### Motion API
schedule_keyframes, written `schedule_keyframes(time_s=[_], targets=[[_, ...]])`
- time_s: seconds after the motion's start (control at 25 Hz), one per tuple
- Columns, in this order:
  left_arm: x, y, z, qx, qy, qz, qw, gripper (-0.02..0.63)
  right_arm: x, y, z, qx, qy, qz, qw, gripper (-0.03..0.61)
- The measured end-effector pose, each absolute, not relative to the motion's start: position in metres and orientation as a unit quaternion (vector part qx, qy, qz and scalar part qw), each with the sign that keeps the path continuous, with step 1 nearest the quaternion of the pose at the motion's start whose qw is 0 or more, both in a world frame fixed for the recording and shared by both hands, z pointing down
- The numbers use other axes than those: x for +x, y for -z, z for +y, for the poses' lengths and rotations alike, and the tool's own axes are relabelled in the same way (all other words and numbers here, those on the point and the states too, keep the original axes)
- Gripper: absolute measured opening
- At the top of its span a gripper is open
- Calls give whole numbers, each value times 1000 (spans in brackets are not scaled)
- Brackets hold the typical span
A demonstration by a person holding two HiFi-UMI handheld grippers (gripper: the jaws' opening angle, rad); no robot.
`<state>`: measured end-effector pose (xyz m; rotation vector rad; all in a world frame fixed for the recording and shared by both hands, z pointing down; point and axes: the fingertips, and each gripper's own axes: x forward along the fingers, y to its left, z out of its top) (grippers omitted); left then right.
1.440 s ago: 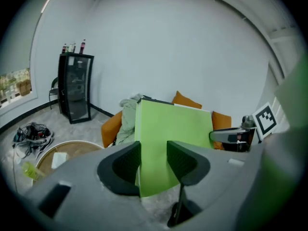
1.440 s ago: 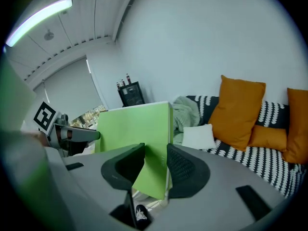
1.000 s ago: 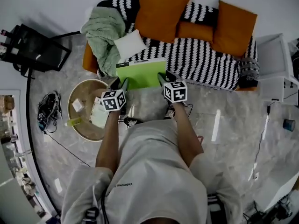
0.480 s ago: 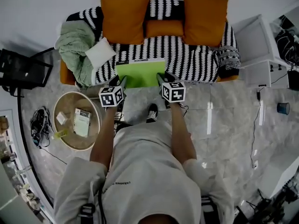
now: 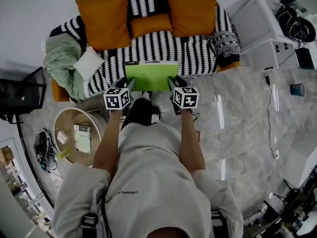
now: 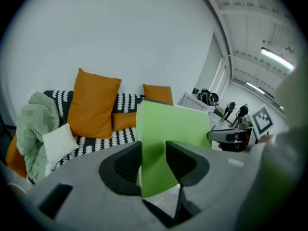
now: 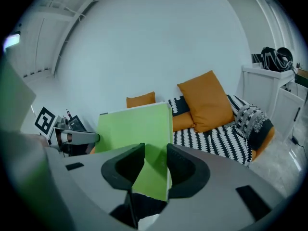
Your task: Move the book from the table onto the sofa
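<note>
We've got the book [image 5: 151, 76] up in the air, green cover facing us, a gripper at each near corner. The left gripper [image 5: 127, 85] pinches the left edge, and its jaws have just tightened a touch with the cover between them. The right gripper [image 5: 173, 83] clamps the right edge the same way. We reckon it takes two grips because a wide, thin book would sag from one side.

Its far edge hangs over the front of the sofa [image 5: 198, 58] and the near edge over the floor, so it's not down yet. The table [image 5: 67, 125] sits well off to our left.

Ahead, the striped seat is bare in the middle, with orange cushions [image 5: 104, 20] at the back. A white pillow [image 5: 89, 63] and a green blanket [image 5: 62, 66] lie to the left, off our line. A white cabinet [image 5: 255, 26] stands right of the sofa. As far as we can judge, nothing blocks the landing.
</note>
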<state>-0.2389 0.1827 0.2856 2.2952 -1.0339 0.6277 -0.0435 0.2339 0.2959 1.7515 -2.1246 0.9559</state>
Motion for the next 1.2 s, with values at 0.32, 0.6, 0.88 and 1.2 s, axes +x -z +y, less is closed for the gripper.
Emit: schedule_keyframes(time_s=[0.32,0.6,0.88,1.2], targets=[[-163,-297,158,877,-261,-307,262,163,21,-297,241,656,-328,-672,100,135],[-110,-298,131,880,-262,-288,273,163,73,-290,220,684,-326,-647,85,135],[-109,-306,94,871,-268,-287,295,163,84,-295,164,663,-331,-666,84,126],[-94,-313,48,855,-265,-313,318,163,100,-310,110,643,-353,-673,99,126]])
